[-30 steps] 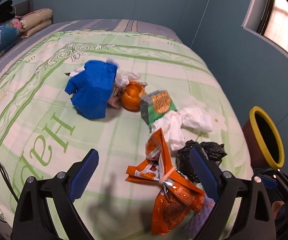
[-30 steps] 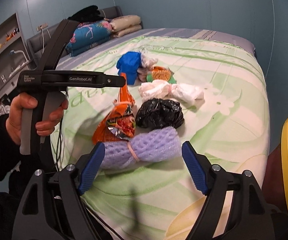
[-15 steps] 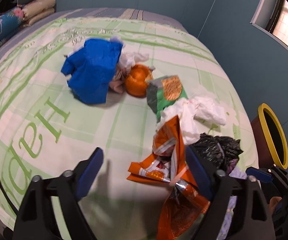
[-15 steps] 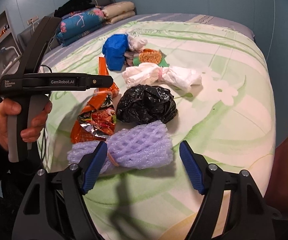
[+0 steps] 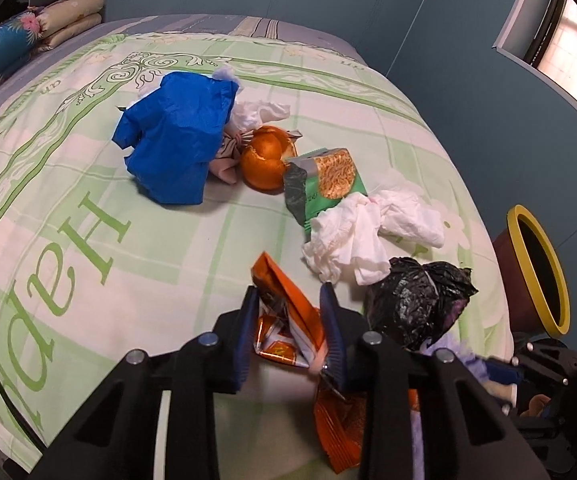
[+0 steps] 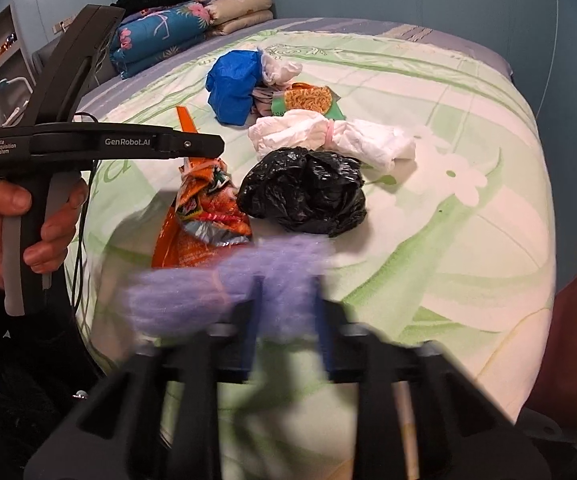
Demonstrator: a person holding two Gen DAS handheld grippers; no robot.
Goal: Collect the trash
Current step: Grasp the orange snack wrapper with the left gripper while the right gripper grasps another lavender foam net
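My left tongs point(image 5: 288, 320) have just closed onto the crumpled orange foil snack wrapper point(image 5: 284, 312) at my 6 o'clock on the green-and-white bed quilt point(image 5: 88, 220). My right tongs point(image 6: 286, 312) have just closed onto the blurred lilac foam net roll point(image 6: 224, 288). At 2 o'clock in the left view lies a knotted black plastic bag point(image 5: 416, 304), farther off white tissue point(image 5: 368, 232), then a blue plastic bag point(image 5: 176, 136) at 11 o'clock.
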